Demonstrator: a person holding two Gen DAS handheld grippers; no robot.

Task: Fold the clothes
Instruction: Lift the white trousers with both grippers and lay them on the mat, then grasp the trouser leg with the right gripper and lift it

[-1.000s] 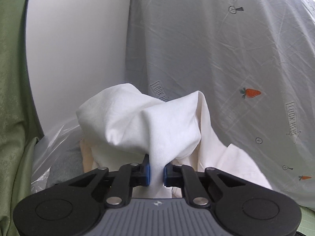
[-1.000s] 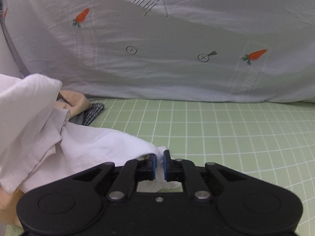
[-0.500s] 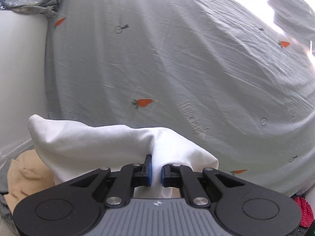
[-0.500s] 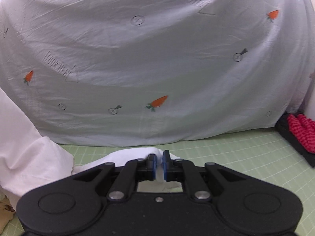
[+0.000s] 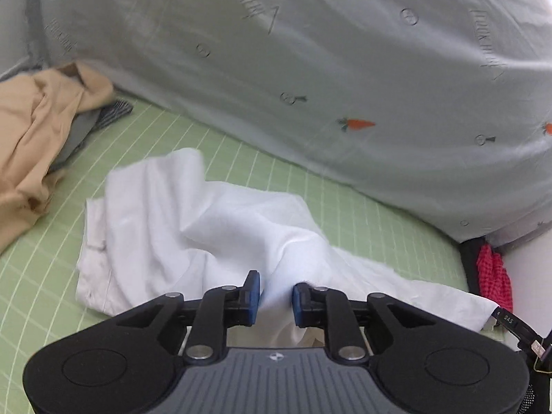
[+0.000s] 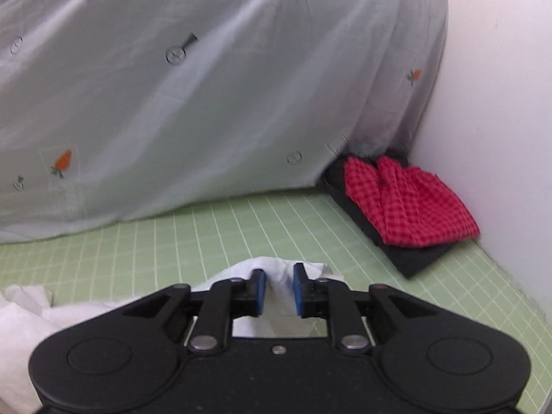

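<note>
A white garment [image 5: 193,227] lies crumpled on the green grid mat [image 5: 62,276]. My left gripper [image 5: 276,298] is slightly parted, with a fold of the white cloth still between its blue pads. In the right wrist view my right gripper [image 6: 278,291] is also slightly parted, with a bunched edge of the white garment [image 6: 276,269] between its pads. More of the white cloth trails off at the lower left of that view.
A tan garment [image 5: 31,138] over a dark checked one [image 5: 114,114] lies at the mat's left. A folded red checked cloth [image 6: 403,203] on a dark one sits in the right corner by the white wall. A grey carrot-print sheet [image 5: 345,69] hangs behind.
Both grippers carried the white garment from the pile at the left down onto the mat. Both pairs of pads have spread apart a little from their tight pinch.
</note>
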